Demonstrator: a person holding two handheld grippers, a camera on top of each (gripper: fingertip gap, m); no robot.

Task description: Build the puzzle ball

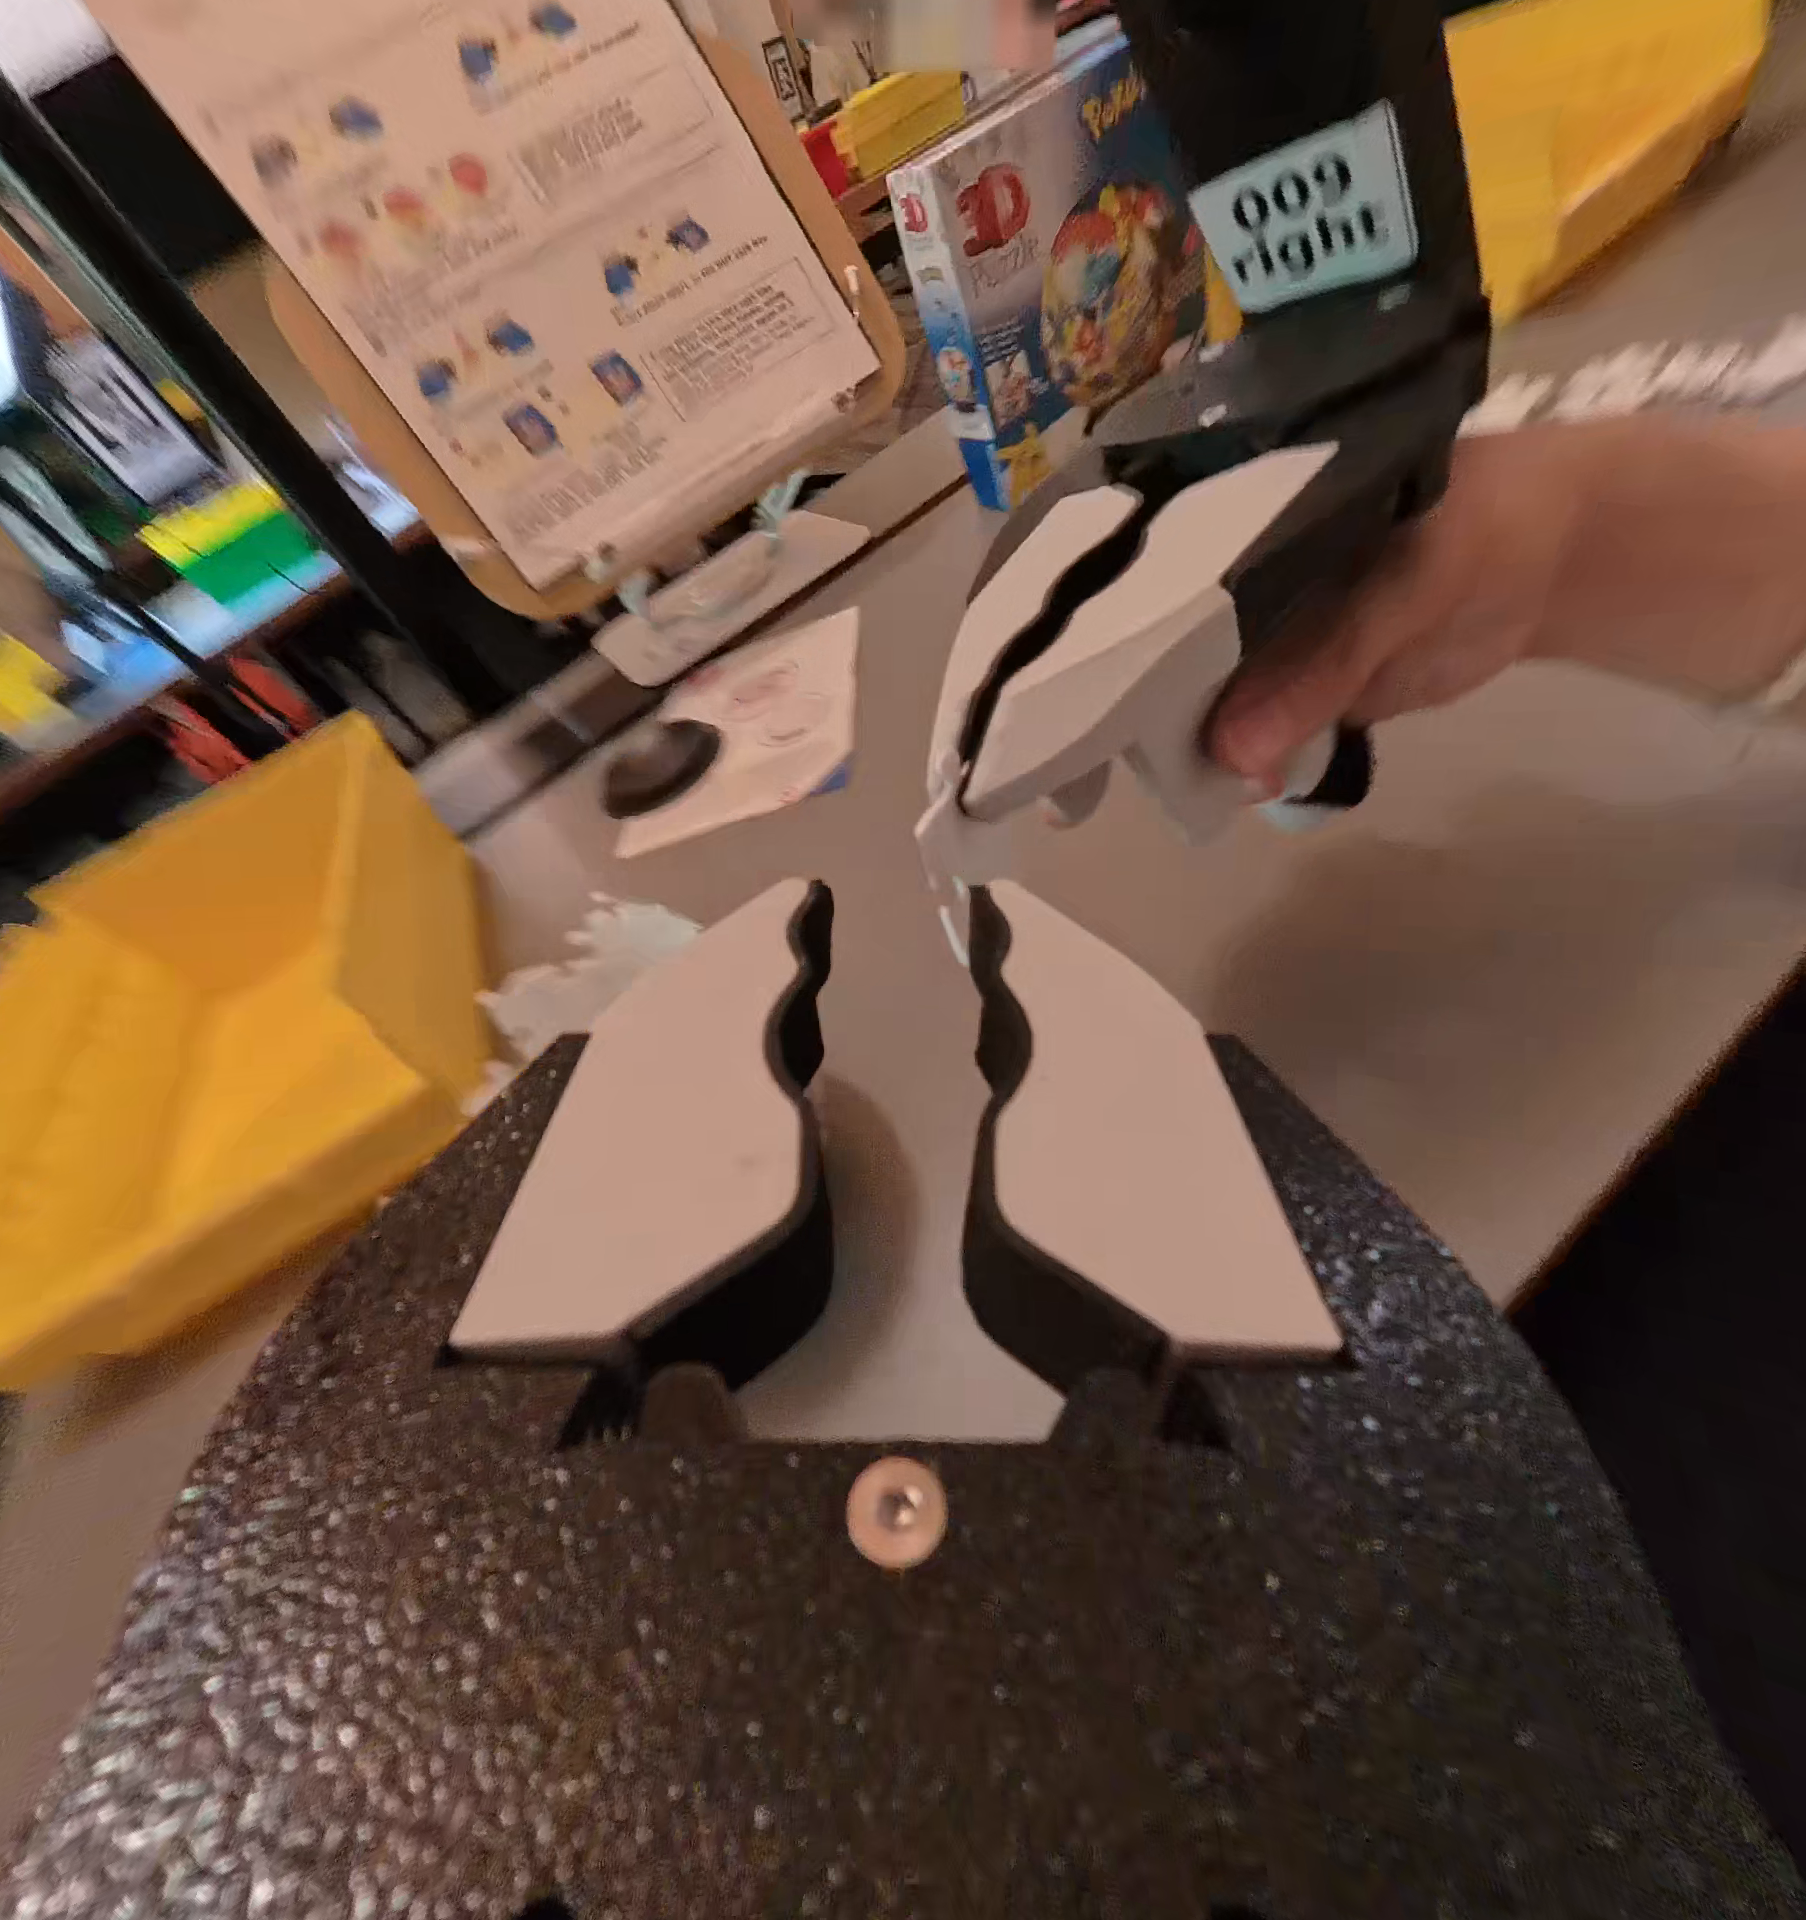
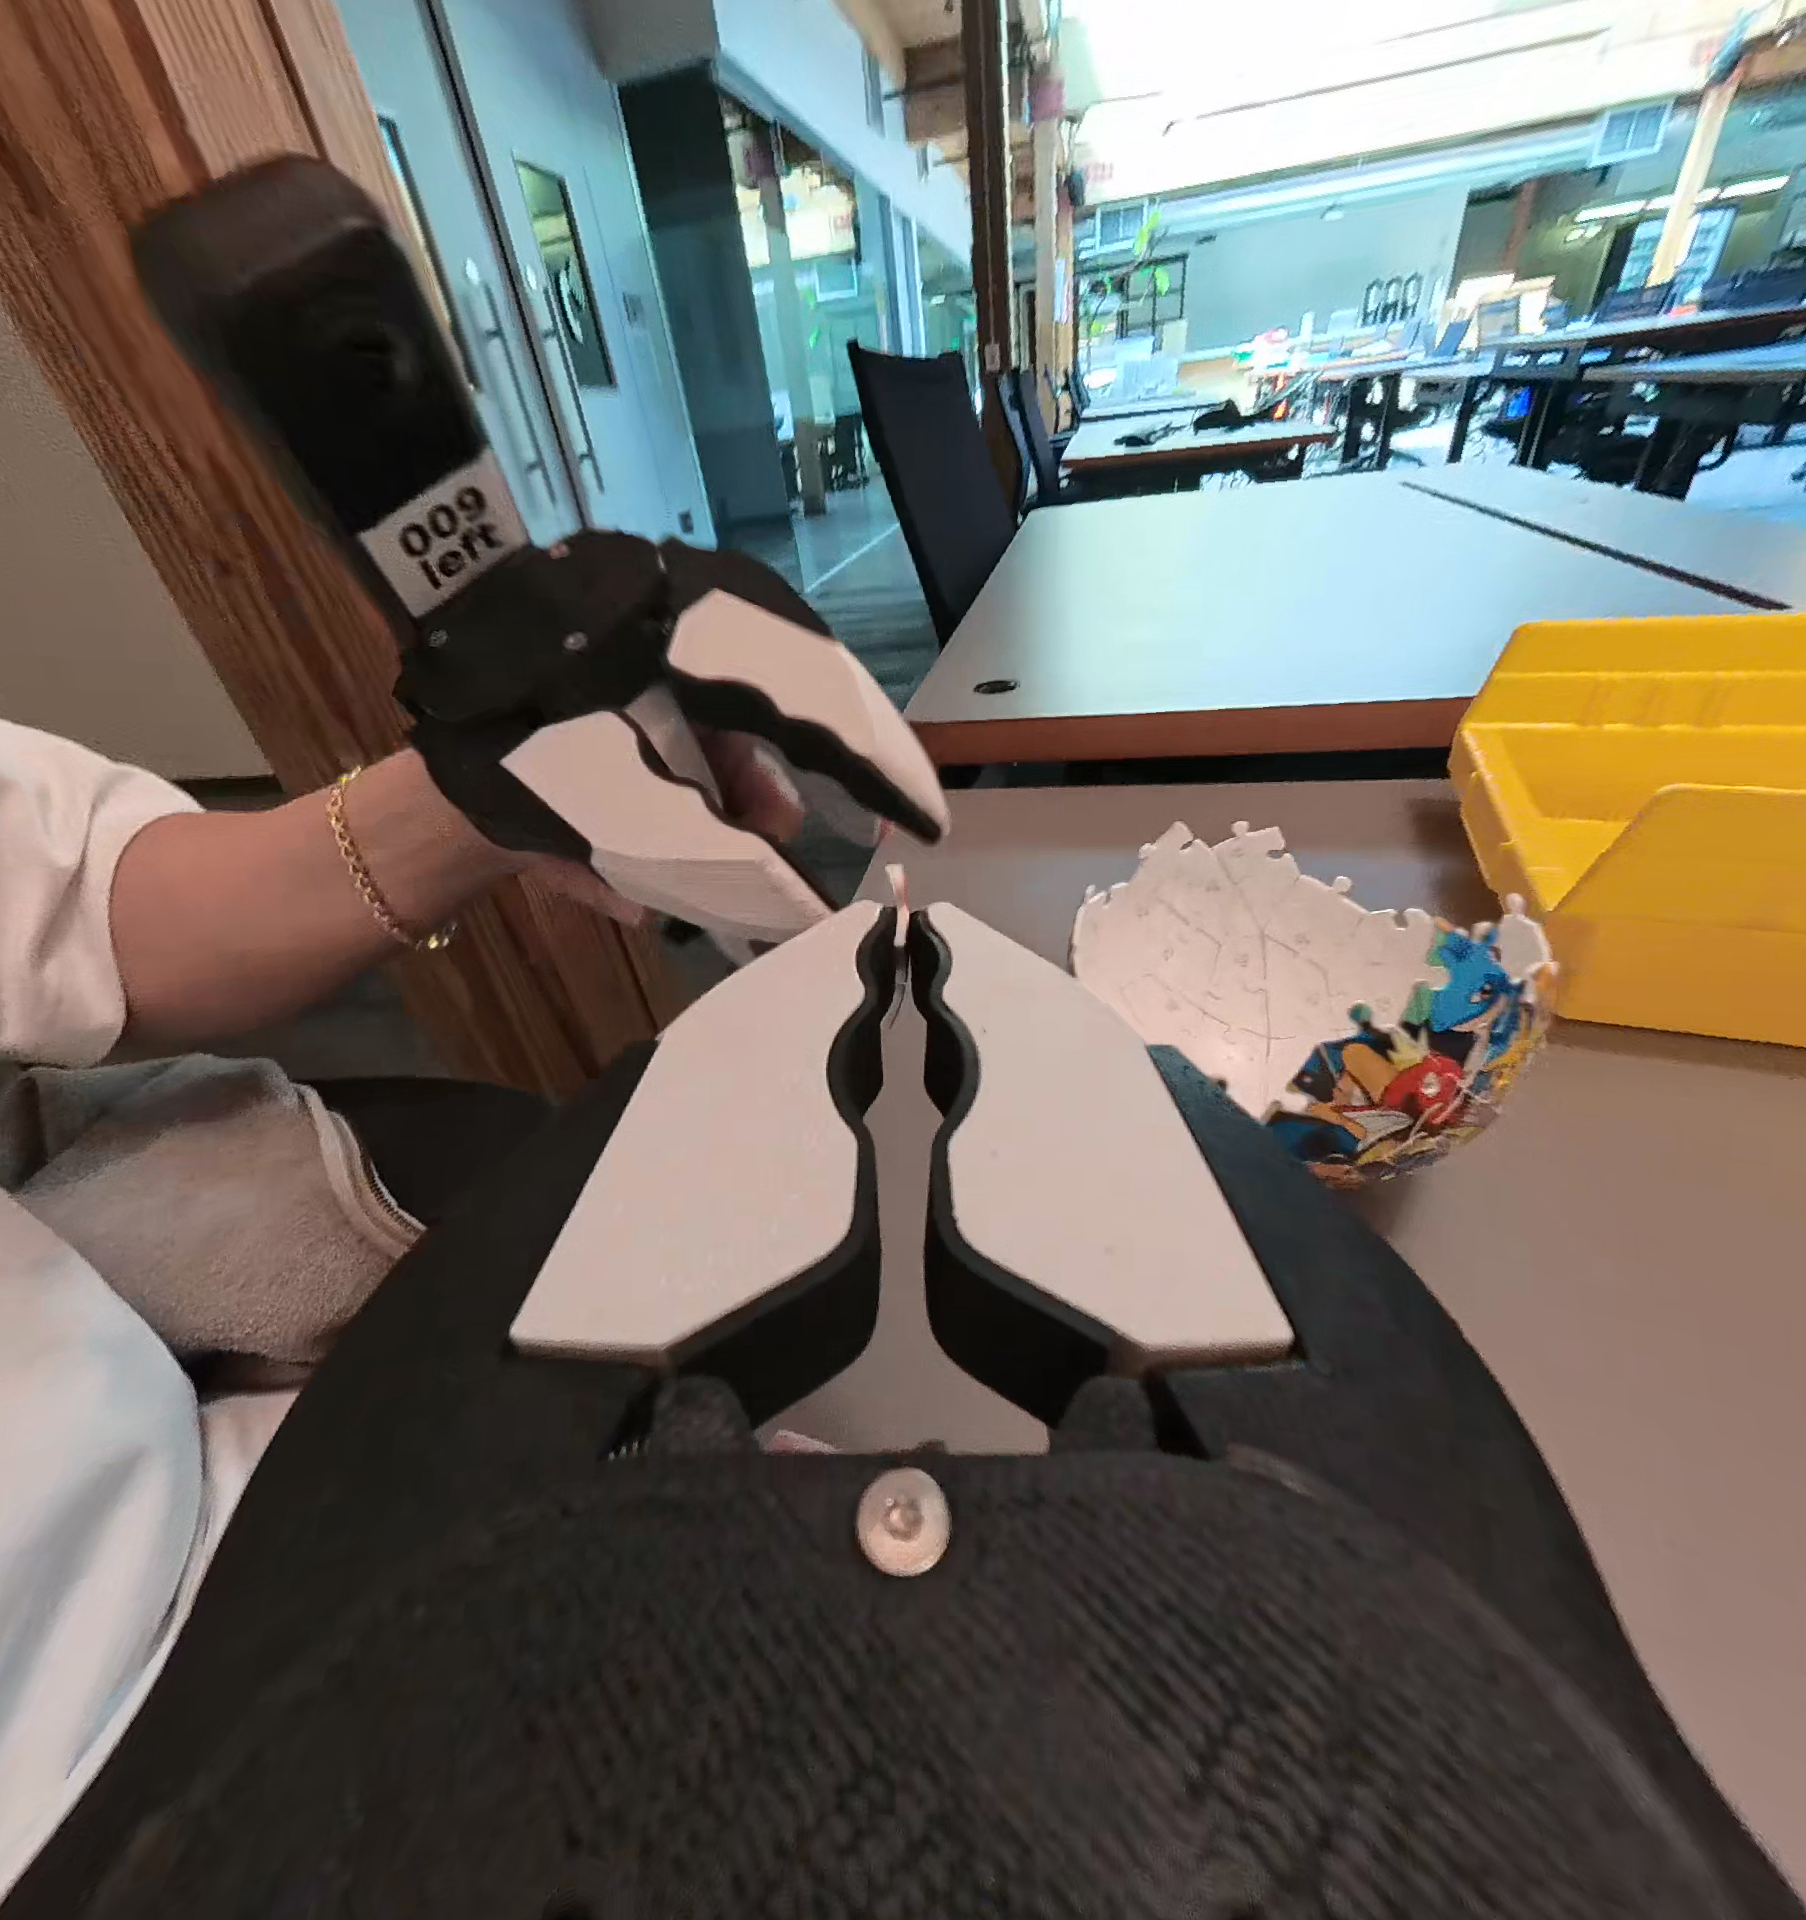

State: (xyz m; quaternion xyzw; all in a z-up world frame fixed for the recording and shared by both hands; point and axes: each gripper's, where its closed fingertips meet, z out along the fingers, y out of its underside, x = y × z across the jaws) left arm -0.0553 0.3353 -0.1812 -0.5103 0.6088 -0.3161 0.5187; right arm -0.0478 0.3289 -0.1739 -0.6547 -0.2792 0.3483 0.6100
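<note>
Puzzle work sits near the table's front edge. The right gripper (image 2: pixel 904 920) pinches a thin white puzzle piece (image 2: pixel 897 951) edge-on between its fingertips; the piece stands upright in the narrow slot and pokes out above the tips. In the left wrist view the same piece (image 1: pixel 943 847) hangs from the tips of the right gripper (image 1: pixel 956 800), which points down toward the grey table (image 1: pixel 1398 987), held by a hand (image 1: pixel 1481 623).

The left gripper (image 1: pixel 904 899) has its fingers spread, with bare table showing through the gap between them and nothing held. Its tips lie just below the dangling piece, close to it; whether they touch is unclear. Seen from the right wrist view, the left gripper (image 2: pixel 878 862) comes in from the left, its fingers parted, near the right gripper's tips.

The half-built puzzle ball (image 2: pixel 1314 1039), a bowl-shaped shell with a white inside and a colourful printed outside, rests on the table to the right of the right gripper, its jagged rim up, just beside a yellow bin (image 2: pixel 1688 873). It stands well in from the table's near edge, with open surface in front of it.

In the left wrist view another yellow bin (image 1: pixel 203 1091) stands at the left, white pieces (image 1: pixel 587 966) beside it. Farther back are the puzzle box (image 1: pixel 1044 281), an instruction sheet on a stand (image 1: pixel 525 239) and a paper sheet (image 1: pixel 764 717). Bare table stretches between these and the grippers.
</note>
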